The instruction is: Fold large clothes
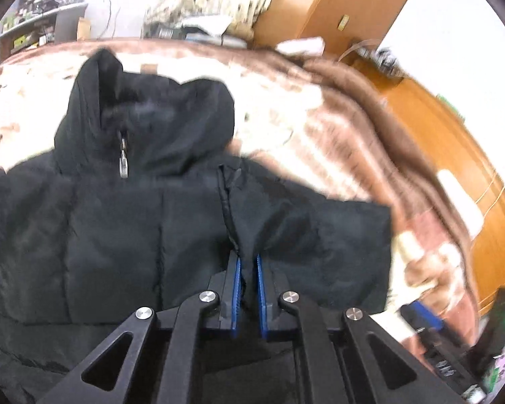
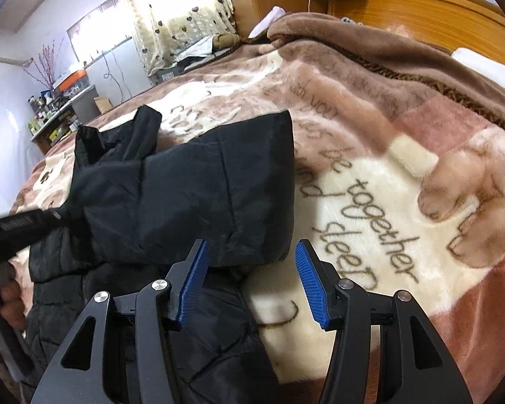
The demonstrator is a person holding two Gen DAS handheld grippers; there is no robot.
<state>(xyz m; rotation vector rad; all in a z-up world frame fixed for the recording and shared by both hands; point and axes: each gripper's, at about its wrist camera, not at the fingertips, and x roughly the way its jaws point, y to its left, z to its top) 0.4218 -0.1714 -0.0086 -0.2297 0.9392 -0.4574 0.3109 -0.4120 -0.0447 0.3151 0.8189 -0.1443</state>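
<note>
A black puffer jacket (image 1: 124,222) lies on a bed, hood (image 1: 151,114) away from me and a silver zipper pull (image 1: 123,160) at the collar. My left gripper (image 1: 249,266) is shut on a fold of the jacket's sleeve fabric (image 1: 286,222). In the right wrist view the same jacket (image 2: 192,188) lies with its sleeve folded across the body. My right gripper (image 2: 250,252) is open, its blue pads (image 2: 311,279) either side of the sleeve's cuff edge, holding nothing. The left gripper's body (image 2: 20,225) and a hand show at the left.
A brown and cream plush blanket (image 2: 387,175) with printed words covers the bed. A wooden headboard (image 2: 421,3) and wardrobe (image 1: 336,3) stand behind. A white pillow (image 2: 481,64) lies by the headboard. A cluttered shelf (image 2: 54,114) and curtained window (image 2: 178,10) are at the far side.
</note>
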